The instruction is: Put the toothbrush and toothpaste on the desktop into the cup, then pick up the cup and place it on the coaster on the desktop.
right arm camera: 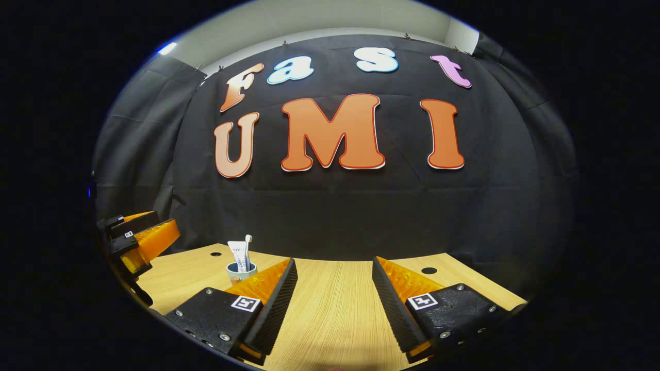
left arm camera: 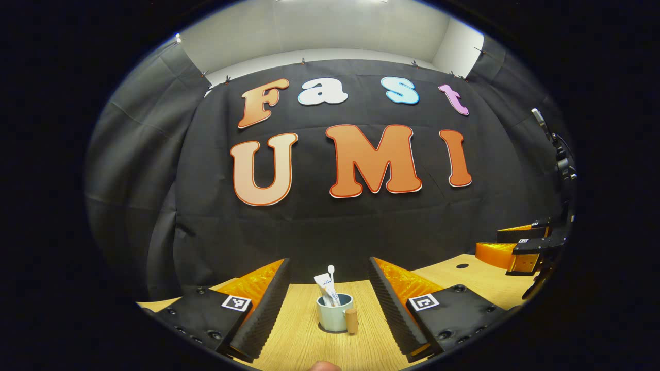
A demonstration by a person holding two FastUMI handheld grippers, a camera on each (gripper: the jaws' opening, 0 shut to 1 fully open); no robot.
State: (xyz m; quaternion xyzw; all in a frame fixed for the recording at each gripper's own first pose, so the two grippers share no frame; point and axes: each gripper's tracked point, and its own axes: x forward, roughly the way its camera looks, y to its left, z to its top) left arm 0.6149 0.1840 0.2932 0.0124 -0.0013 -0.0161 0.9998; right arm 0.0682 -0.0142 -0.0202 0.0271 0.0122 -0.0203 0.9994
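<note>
Cup (left arm camera: pixel 334 313) loaded — toothbrush (left arm camera: pixel 331 275), toothpaste (left arm camera: pixel 324 284) inside.
Left gripper (left arm camera: pixel 329 314) spread around it, right gripper (right arm camera: pixel 334 309) spread (idle); closing and lifting to a coaster judged next.

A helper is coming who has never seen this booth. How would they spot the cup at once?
On the wooden desk before the black cloth wall, the pale blue cup stands between the left claw's open fingers. It has a wooden handle, and a toothpaste tube and toothbrush stick up from it.
</note>
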